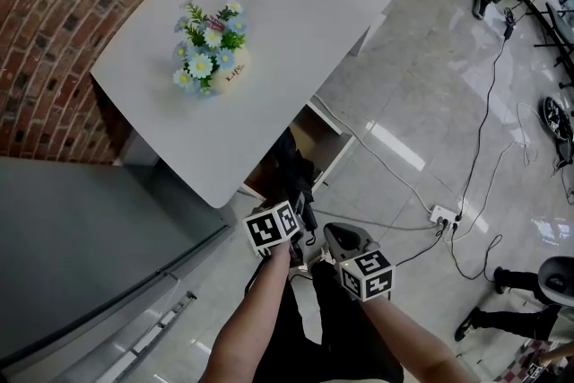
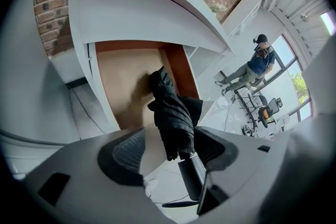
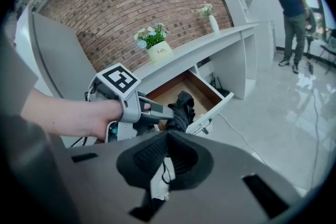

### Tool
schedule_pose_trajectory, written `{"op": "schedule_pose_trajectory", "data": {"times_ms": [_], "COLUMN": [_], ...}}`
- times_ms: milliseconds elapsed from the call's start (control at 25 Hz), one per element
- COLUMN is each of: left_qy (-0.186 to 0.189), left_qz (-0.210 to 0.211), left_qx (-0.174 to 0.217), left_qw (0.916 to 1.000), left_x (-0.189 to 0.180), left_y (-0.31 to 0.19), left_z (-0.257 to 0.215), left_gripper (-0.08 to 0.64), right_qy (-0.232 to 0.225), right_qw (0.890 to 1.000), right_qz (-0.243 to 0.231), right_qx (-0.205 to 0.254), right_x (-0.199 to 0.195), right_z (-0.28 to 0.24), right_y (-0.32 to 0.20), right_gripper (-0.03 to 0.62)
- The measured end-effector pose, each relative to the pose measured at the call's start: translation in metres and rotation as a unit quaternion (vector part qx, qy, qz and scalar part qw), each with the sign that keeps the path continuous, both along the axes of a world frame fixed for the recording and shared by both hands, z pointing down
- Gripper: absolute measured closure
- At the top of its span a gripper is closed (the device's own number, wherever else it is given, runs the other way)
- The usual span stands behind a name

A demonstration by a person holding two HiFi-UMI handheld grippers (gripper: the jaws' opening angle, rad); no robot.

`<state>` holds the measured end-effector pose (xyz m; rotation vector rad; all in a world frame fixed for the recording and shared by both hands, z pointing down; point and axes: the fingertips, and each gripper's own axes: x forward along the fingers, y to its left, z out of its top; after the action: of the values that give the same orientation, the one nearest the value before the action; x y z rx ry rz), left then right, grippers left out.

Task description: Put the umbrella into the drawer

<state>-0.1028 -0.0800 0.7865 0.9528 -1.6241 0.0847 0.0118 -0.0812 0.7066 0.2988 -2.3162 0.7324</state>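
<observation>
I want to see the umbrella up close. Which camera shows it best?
The left gripper view: the umbrella fills its middle, over the open drawer. The right gripper view shows it smaller, side-on; the head view, only a dark bit.

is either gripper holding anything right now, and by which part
The left gripper holds the folded black umbrella, its jaws closed on the lower end of the canopy just above the handle. The right gripper holds nothing.

Black folded umbrella (image 2: 170,113), above open drawer (image 2: 122,80)
</observation>
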Motion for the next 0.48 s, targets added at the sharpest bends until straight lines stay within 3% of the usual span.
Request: {"op": "schedule_pose_trajectory", "data": {"times_ms": [480], "left_qy": [-0.006], "left_qz": [0.005], "left_qx": [0.002], "left_qw": [1.0000], "left_x": [-0.006], "left_y": [0.022], "left_z": [-0.005], "left_gripper": [0.342], "right_qy": [0.003], "right_qw": [1.000], "right_qz": [0.000], "right_qx": [0.000], "right_x": [-0.006], "right_z": [-0.003], "right_y": [0.024], "right_gripper": [0.575]}}
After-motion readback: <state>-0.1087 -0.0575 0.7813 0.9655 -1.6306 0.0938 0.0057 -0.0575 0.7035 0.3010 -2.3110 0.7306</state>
